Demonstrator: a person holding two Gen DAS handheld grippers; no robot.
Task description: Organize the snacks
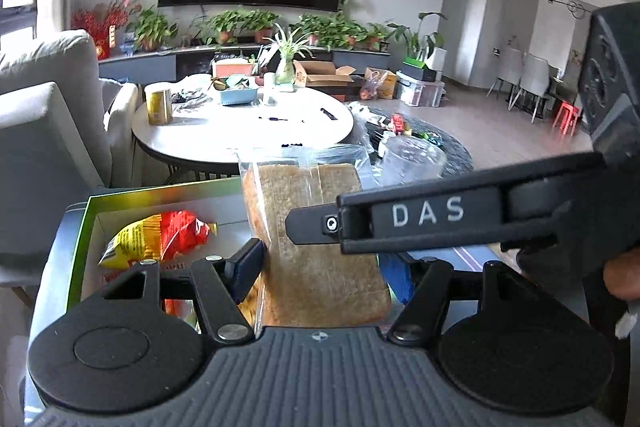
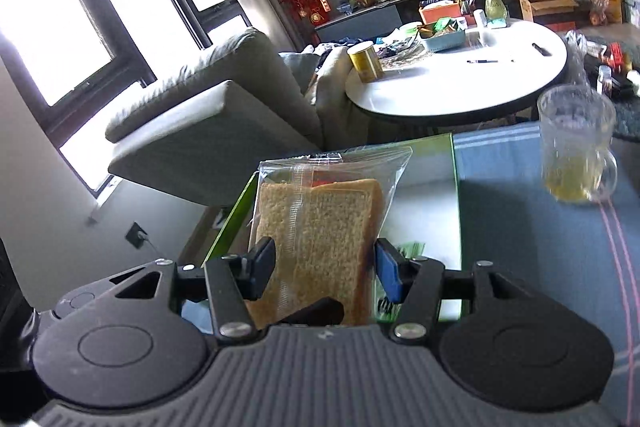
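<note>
Both grippers are clamped on the same bag of bread (image 2: 320,227), one on each side of it basically. The right gripper (image 2: 326,265) has its pads pressed on the loaf's two narrow edges, bag standing upright with its long axis running straight away from the camera. The left gripper (image 1: 320,271) is gripping the same bag lower down, and in its view the right gripper's finger crosses in front of the loaf. So the bread sits dead centre between the fingers, lifted clear. Just past and below it is the green-rimmed box (image 1: 86,227), off to the left, with a red and yellow snack bag (image 1: 160,239) already inside. Left hand looks nearer the box, so I'd guess the bread swings left and down
</note>
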